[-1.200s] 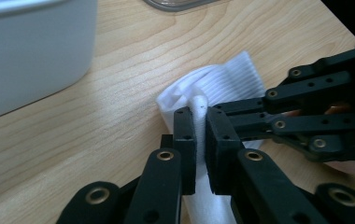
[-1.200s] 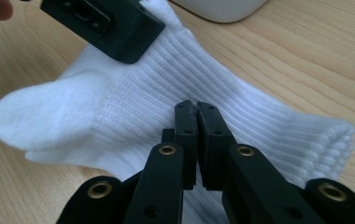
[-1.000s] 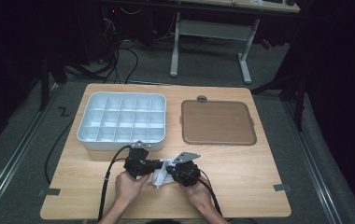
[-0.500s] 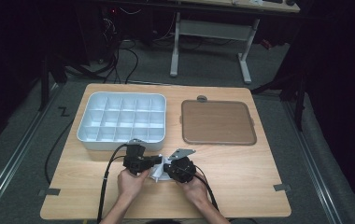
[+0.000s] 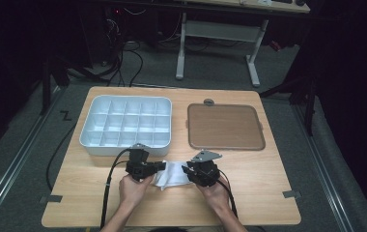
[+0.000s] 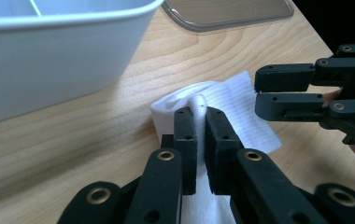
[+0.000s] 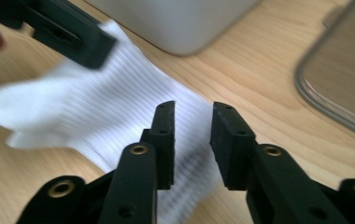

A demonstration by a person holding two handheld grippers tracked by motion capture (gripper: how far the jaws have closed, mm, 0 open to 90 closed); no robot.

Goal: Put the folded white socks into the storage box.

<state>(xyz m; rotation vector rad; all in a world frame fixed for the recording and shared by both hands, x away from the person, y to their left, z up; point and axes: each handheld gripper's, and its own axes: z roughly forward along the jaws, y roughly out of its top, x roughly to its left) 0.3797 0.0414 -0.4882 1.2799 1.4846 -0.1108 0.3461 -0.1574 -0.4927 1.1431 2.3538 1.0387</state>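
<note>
White ribbed fabric, a small sock (image 5: pixel 172 173), lay on the wooden table (image 5: pixel 268 193) near its front edge, between the two hands and just in front of the white compartment tray (image 5: pixel 126 124). The left gripper (image 5: pixel 158 166) was clamped on the sock: in the left gripper view (image 6: pixel 200 125) a pinched fold of the cloth stood up between its two black jaws, which pressed tight against it from both sides. The rest of the sock spread flat on the wood toward the right gripper (image 5: pixel 190 170).

That right gripper had just been opening its jaws. In the right gripper view (image 7: pixel 193 126) they stood apart above the sock (image 7: pixel 119 116), with a clear gap between the pads and nothing pinched; the ribbed cloth lay on the table underneath them, so the grip there was released. The left gripper (image 7: pixel 68 35) appeared blurred at the upper left of that view, holding the far end of the sock.

Each gripper was held by a hand coming in from the near edge, the left hand (image 5: pixel 134 189) and the right hand (image 5: pixel 216 194). Beside the tray, to its right and well apart from the sock, lay the tray's flat clear lid (image 5: pixel 225 126), brown from the wood beneath it.
</note>
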